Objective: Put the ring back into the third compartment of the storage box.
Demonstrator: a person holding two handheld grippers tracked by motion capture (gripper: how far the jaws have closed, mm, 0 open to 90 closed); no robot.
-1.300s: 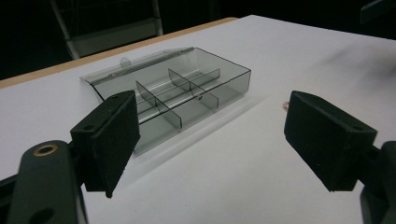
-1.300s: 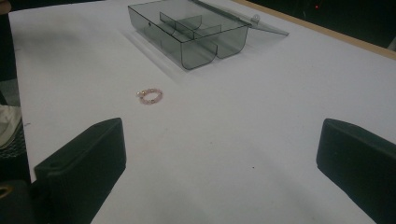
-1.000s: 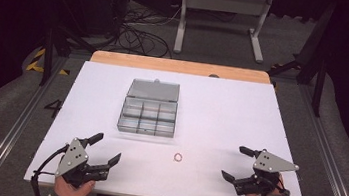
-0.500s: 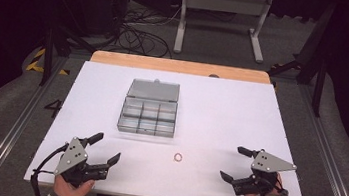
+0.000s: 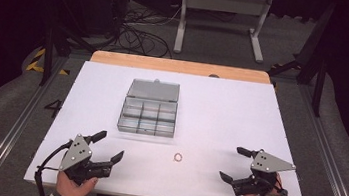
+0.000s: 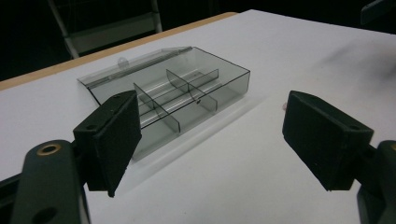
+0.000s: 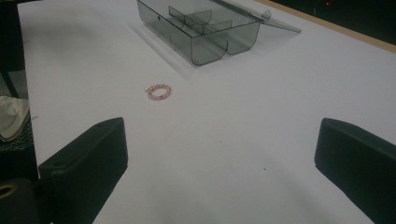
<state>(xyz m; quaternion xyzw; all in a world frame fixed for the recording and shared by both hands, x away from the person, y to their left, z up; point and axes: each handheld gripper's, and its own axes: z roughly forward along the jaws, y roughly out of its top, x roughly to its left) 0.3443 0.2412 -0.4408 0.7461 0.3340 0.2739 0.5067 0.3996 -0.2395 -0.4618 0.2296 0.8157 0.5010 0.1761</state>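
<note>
A clear grey compartment box (image 5: 149, 109) lies open in the middle of the white table (image 5: 221, 114), its lid laid flat behind it; the compartments look empty. The box (image 6: 177, 91) stands ahead of my left jaws, and the box (image 7: 205, 25) lies far ahead of my right jaws. A small pink bead ring (image 5: 178, 157) rests on the table in front of the box, and the ring (image 7: 158, 91) lies ahead-left of my right jaws. My left gripper (image 5: 108, 146) is open near the front left edge. My right gripper (image 5: 233, 163) is open at the front right. Both hold nothing.
A wooden strip (image 5: 181, 67) runs along the table's far edge. Beyond it stand a metal frame (image 5: 220, 13) and loose cables (image 5: 135, 32) on the floor. Rails run along both sides of the table.
My right gripper has crept slightly toward the table's middle. The left gripper, box and ring stay where they were.
</note>
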